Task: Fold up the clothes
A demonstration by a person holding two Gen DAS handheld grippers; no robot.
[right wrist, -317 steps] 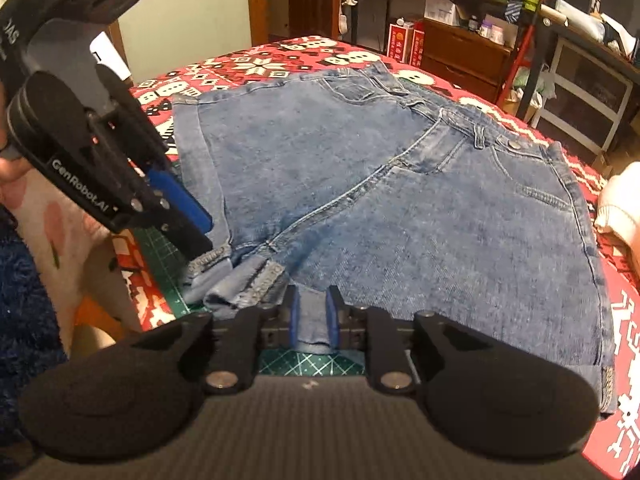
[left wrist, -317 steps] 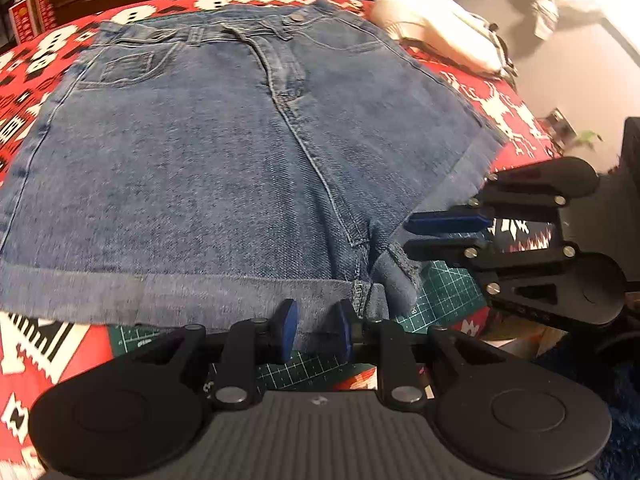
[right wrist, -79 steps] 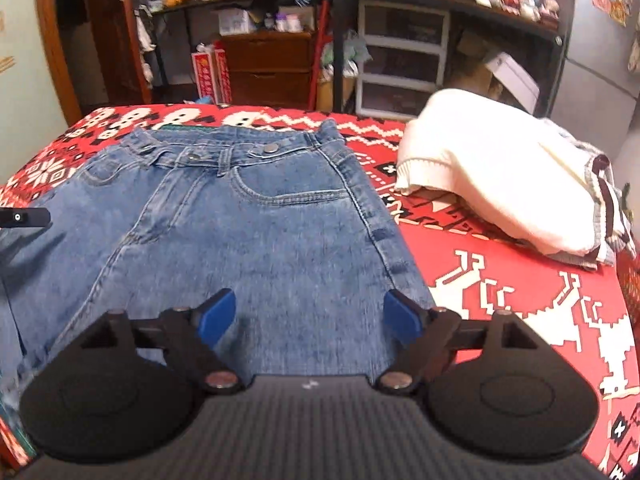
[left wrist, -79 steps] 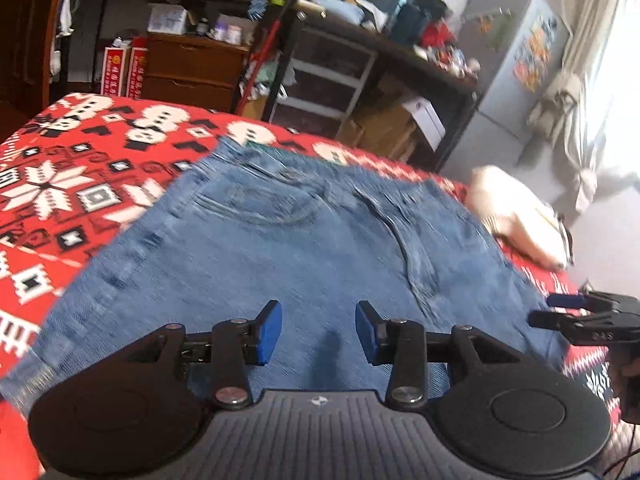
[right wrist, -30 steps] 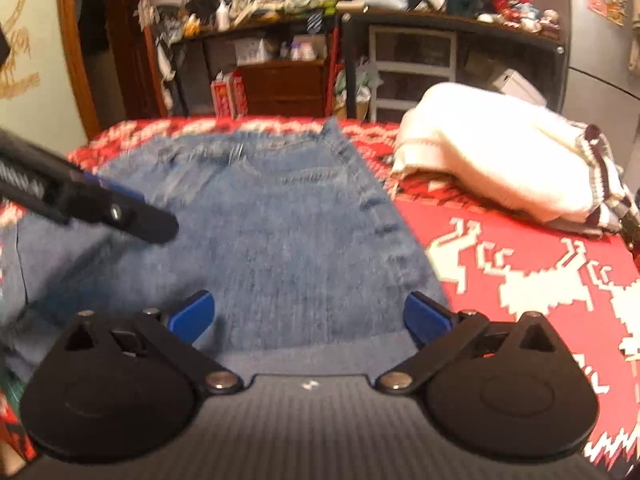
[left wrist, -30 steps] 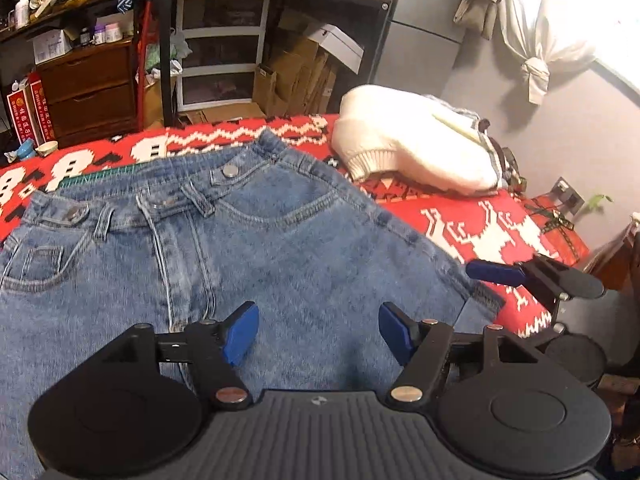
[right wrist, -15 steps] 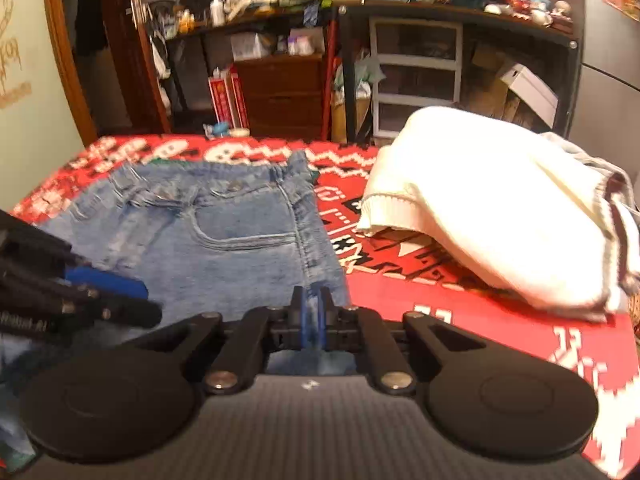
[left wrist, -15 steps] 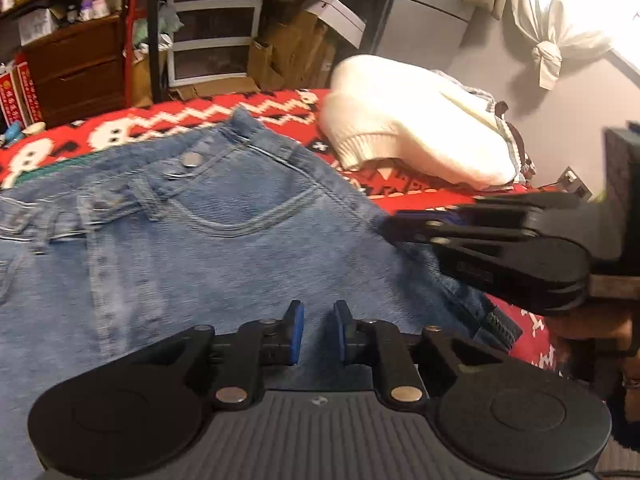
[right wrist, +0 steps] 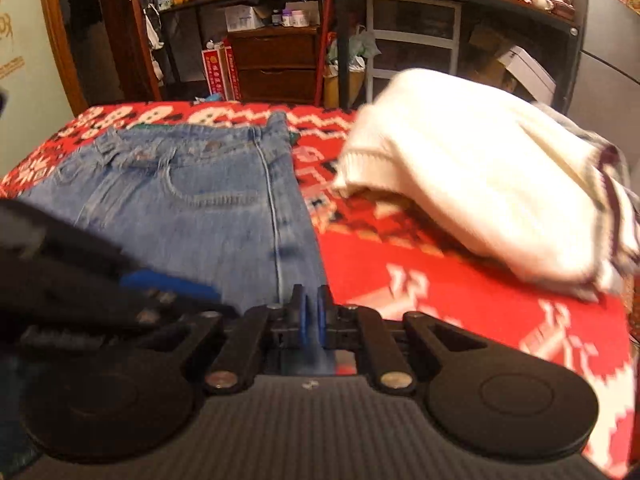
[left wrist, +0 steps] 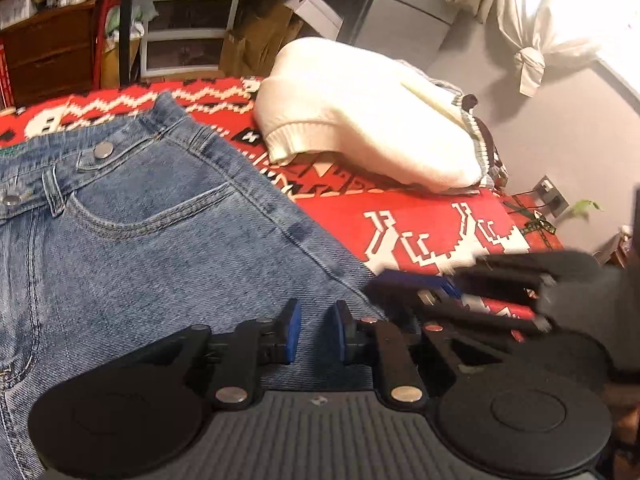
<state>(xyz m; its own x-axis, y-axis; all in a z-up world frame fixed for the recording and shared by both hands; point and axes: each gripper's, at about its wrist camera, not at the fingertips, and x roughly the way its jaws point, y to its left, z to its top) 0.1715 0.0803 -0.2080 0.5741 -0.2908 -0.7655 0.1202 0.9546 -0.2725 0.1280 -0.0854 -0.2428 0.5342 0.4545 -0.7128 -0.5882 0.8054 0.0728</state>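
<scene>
Blue denim shorts (left wrist: 140, 240) lie flat on a red patterned blanket (left wrist: 420, 216), waistband at the far side. My left gripper (left wrist: 315, 332) is shut on the near hem of the shorts, with denim between its blue pads. Just to its right, the right gripper (left wrist: 400, 284) shows as a blurred black shape at the shorts' right edge. In the right wrist view, my right gripper (right wrist: 311, 318) is shut on the near right corner of the shorts (right wrist: 200, 208), at the side seam. The left gripper (right wrist: 192, 288) sits close at its left.
A white knit sweater (left wrist: 372, 112) lies bunched on the blanket to the right of the shorts, also seen as the sweater (right wrist: 480, 184). Beyond the far edge stand wooden drawers (right wrist: 276, 64), plastic drawers and cluttered shelves. A grey wall is on the right.
A second ago both grippers stood open over the shorts; both have since shut on the near hem. In the last half second both grippers shifted, and both views are blurred by the motion.
</scene>
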